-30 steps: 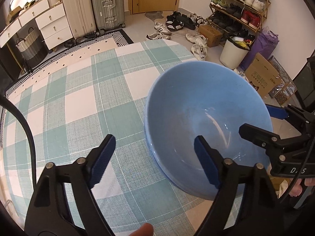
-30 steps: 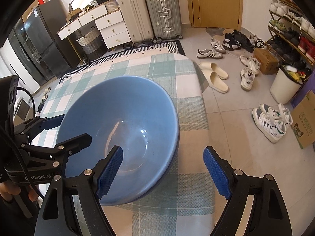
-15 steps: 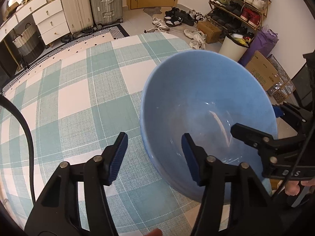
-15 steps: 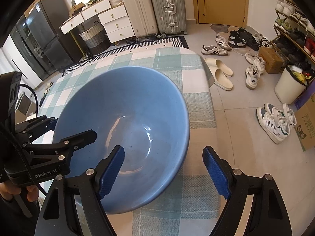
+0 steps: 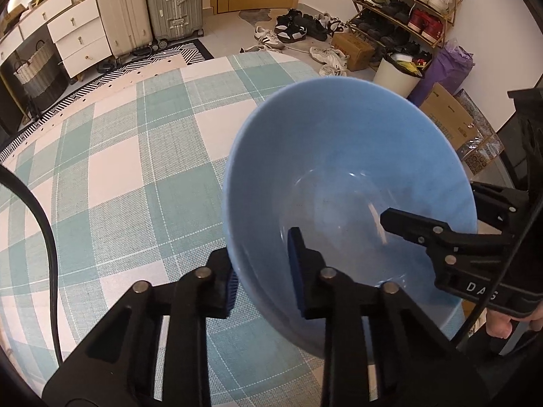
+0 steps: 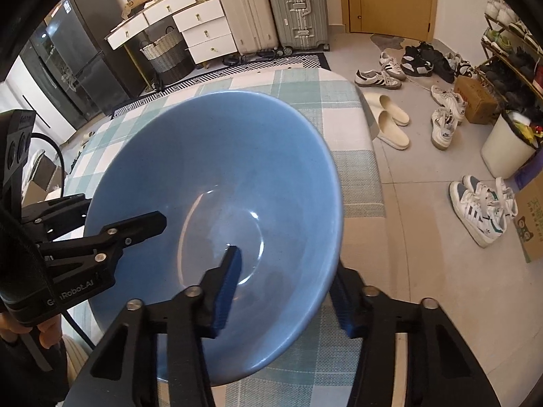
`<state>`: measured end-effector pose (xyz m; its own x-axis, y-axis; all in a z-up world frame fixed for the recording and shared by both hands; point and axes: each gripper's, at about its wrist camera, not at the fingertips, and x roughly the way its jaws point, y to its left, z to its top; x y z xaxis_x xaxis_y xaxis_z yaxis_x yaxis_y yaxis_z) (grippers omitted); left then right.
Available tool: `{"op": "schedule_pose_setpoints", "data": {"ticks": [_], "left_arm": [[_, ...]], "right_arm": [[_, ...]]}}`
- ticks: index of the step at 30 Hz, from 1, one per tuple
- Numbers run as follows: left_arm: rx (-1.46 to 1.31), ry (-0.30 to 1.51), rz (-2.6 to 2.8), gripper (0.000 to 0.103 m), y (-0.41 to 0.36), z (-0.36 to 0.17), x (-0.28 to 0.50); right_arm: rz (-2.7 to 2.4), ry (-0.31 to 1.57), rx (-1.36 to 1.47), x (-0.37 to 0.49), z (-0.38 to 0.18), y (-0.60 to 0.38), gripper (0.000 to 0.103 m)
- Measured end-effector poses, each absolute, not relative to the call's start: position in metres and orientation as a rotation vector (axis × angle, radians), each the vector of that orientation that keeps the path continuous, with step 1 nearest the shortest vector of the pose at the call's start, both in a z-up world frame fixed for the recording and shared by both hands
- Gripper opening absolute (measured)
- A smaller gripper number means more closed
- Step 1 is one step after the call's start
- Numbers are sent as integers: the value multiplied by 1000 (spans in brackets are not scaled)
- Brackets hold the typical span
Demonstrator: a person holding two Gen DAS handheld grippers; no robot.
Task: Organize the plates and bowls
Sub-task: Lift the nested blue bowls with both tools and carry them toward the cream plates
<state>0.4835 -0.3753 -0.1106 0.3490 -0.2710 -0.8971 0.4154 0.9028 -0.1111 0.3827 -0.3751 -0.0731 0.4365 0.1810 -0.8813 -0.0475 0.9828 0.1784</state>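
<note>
**Two hand-held grippers closing on one blue bowl**

While the blue bowl [image 5: 339,156] sits near the right-hand edge of the counter [image 5: 135,183], on its green-and-white checked cloth, a hand-held gripper has straddled its rim from each side. Starting at the left, a black cable [image 5: 40,224] curves down across the cloth. Next comes the left hand-held gripper [image 5: 263,274], whose jaws are narrowing: one blue pad lies against the outside of the bowl's near-left wall and the other stands inside the bowl, with a little gap left between that inner pad and the wall, so the grip does not look complete. Further right, across the bowl, the right hand-held gripper [image 6: 283,291] takes the opposite side of the rim. Its jaws are closing too, one pad inside the bowl and the other outside the wall; from its own camera the inner pad stands clear of the wall, and whether the outer pad touches is hidden by the rim. The fingers of the person's right hand [image 5: 509,322] wrap that tool's handle at the far right of the left wrist view.

Beyond the counter, left to right, stand white drawers [image 5: 78,40], two suitcases [image 5: 169,3], scattered shoes [image 5: 292,28], a white bin [image 5: 397,74] and a shoe rack [image 5: 407,10].
</note>
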Motion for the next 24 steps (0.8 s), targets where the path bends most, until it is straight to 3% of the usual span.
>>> {"op": "schedule_pose_setpoints", "data": {"ticks": [12, 24], "left_arm": [[141, 1117, -452, 19, -375, -112, 480], [159, 1113, -442, 19, -374, -114, 473]], "right_arm": [[99, 1116, 100, 380, -75, -370, 31], [80, 1106, 99, 375, -74, -368, 30]]}}
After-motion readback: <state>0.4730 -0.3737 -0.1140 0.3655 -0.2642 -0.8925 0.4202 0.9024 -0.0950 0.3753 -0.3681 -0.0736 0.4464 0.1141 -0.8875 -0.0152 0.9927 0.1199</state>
